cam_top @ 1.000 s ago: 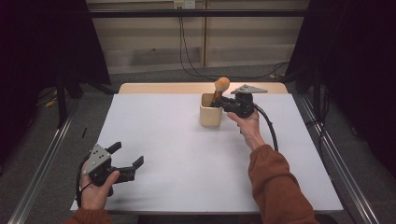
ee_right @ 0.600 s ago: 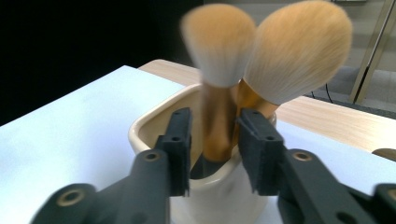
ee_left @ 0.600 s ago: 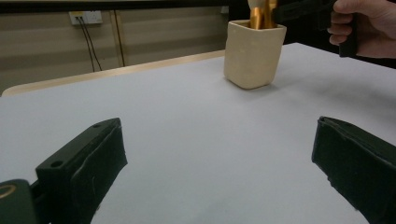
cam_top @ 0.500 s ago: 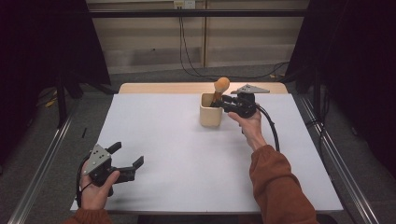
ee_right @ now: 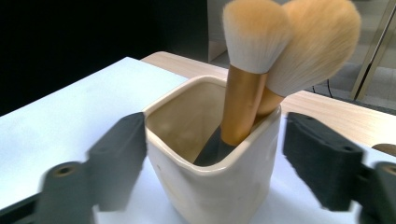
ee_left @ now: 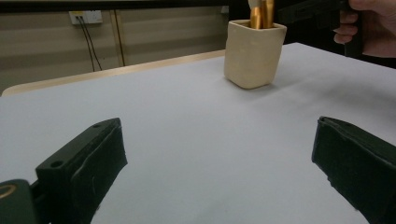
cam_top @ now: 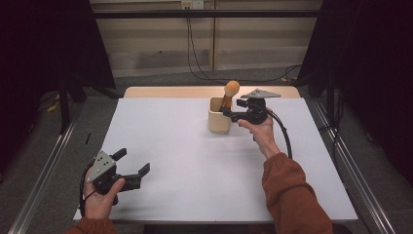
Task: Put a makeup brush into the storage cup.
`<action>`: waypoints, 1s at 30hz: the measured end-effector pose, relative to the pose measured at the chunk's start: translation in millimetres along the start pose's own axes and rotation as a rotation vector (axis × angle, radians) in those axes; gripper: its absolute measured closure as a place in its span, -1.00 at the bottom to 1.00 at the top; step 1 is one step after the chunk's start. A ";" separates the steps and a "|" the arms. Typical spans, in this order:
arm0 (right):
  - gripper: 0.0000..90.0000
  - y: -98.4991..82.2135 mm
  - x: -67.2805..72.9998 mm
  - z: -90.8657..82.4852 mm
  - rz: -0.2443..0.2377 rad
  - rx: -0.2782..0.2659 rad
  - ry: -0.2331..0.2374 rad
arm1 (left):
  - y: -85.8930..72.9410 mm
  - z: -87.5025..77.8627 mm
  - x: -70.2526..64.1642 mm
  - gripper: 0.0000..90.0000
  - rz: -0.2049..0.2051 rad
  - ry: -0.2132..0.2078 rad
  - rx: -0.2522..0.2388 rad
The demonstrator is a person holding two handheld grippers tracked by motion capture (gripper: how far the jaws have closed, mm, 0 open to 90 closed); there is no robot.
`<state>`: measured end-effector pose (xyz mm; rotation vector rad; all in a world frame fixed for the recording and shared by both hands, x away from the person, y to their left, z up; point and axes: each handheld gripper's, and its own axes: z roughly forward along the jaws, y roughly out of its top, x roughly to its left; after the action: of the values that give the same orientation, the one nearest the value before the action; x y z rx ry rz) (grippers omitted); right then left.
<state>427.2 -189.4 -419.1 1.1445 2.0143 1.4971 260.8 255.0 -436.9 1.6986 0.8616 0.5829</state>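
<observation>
3 cameras, all looking at 1 white table point(cam_top: 195, 161).

The high view sits up above the near edge and looks forward and down, so it sees the whole table and the far wall. The left gripper view is low at the near left corner, just over the tabletop, and faces the far right, where the cream cup point(ee_left: 253, 53) stands well off. The right gripper view is very close to that same cup point(ee_right: 210, 172), looking at it from the right. All 3 views share the cup point(cam_top: 219, 117) and its brushes point(ee_right: 254, 60).
</observation>
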 end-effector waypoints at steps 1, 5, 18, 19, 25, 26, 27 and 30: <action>-0.65 0.2 0.7 -0.4 0.003 0.001 -0.002 | 0.0 0.0 0.0 -0.94 0.000 0.000 0.000; -0.81 0.1 2.8 -2.0 0.011 -0.001 -0.008 | -0.1 -0.4 0.0 -0.94 -0.003 0.001 -0.001; -0.93 -4.3 1.7 -12.4 0.026 -0.003 -0.025 | -0.1 -0.2 0.1 -0.94 -0.001 0.002 0.000; -0.93 -3.9 1.9 -13.2 0.026 -0.001 -0.029 | -0.1 -0.1 0.1 -0.94 0.000 0.001 0.000; -0.93 -2.0 3.5 -20.8 0.016 -0.016 -0.028 | 0.2 0.2 0.3 -0.94 0.000 0.003 0.002; -0.93 -2.3 3.3 -21.9 0.015 -0.015 -0.032 | 0.3 0.3 0.5 -0.94 0.002 0.003 0.003; -0.93 -2.9 2.9 -22.9 0.014 -0.016 -0.036 | 0.3 0.7 0.5 -0.94 0.002 0.003 0.003; -0.93 -5.1 1.8 -26.6 0.010 -0.017 -0.050 | 0.6 1.7 0.4 -0.94 -0.004 0.002 -0.001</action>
<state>405.3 -204.7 -413.9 1.1751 1.9623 1.4727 262.5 254.2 -436.8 1.6954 0.8655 0.5818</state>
